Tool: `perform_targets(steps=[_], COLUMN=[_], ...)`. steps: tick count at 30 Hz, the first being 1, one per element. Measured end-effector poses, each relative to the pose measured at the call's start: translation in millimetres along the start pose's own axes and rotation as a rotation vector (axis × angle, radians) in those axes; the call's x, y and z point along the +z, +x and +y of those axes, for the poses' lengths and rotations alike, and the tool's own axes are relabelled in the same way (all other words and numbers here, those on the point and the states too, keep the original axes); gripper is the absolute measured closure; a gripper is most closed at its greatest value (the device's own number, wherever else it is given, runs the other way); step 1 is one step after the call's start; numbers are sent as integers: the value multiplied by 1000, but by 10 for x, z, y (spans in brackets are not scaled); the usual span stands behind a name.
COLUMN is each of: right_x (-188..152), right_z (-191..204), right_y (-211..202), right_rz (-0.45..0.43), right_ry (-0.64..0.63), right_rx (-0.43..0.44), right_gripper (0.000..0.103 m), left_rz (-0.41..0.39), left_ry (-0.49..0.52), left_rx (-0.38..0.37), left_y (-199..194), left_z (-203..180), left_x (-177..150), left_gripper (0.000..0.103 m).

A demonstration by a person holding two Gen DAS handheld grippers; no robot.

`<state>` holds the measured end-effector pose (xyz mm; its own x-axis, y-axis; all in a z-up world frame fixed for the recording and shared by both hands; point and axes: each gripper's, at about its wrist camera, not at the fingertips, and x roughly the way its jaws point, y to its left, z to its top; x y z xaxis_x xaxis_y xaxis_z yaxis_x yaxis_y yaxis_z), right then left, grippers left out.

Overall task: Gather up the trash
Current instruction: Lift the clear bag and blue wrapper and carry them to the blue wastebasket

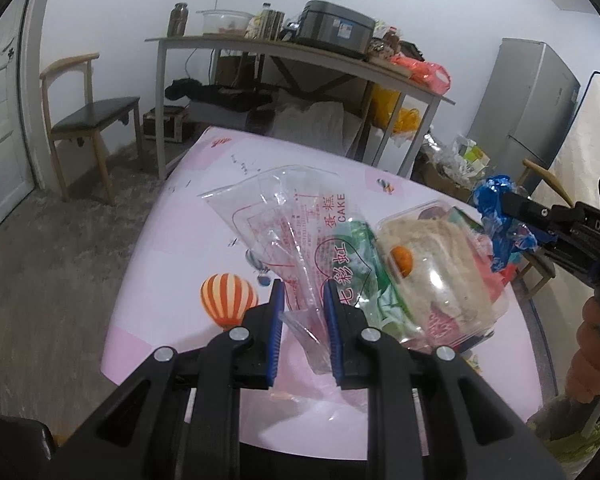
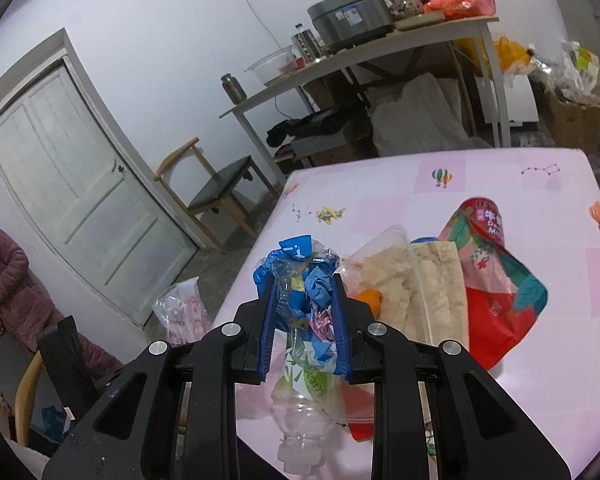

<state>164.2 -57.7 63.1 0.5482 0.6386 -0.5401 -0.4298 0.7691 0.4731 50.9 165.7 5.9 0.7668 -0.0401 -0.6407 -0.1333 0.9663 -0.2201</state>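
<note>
With the left tongs (image 1: pixel 303 292) pinching the clear cake bag (image 1: pixel 296 224) and the right tongs (image 2: pixel 303 292) clamped on crumpled wrappers (image 2: pixel 300 280), lift both clear of the desk (image 2: pixel 500 184) before carrying them off

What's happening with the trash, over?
Left gripper clamps clear cake wrapper. Right gripper clamps blue wrapper. More trash on pink table.

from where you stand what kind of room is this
Most likely a lived-in home kitchen or dining room: a fridge in the corner, a rice cooker among jars on a side table, and a balloon-print tablecloth.
</note>
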Motion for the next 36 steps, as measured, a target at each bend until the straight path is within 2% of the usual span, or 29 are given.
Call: perform_targets(steps=[9,22,36], right_x=[-12,-48,-257], right_z=[-38,-237,-652], right_y=[-285,-783,-1365], right_rz=[-53,-149,-236], right_ry=[-2,28,112], right_rx=[-13,-61,-169], right_gripper=[79,79,79], left_rz=[-16,-65,-91], left_ry=[30,107,218], left_rx=[-32,-90,-188], left_y=[-46,-193,-222], left_z=[-134,-519,-1188], left_x=[57,156,323], left_gripper=[84,84,84])
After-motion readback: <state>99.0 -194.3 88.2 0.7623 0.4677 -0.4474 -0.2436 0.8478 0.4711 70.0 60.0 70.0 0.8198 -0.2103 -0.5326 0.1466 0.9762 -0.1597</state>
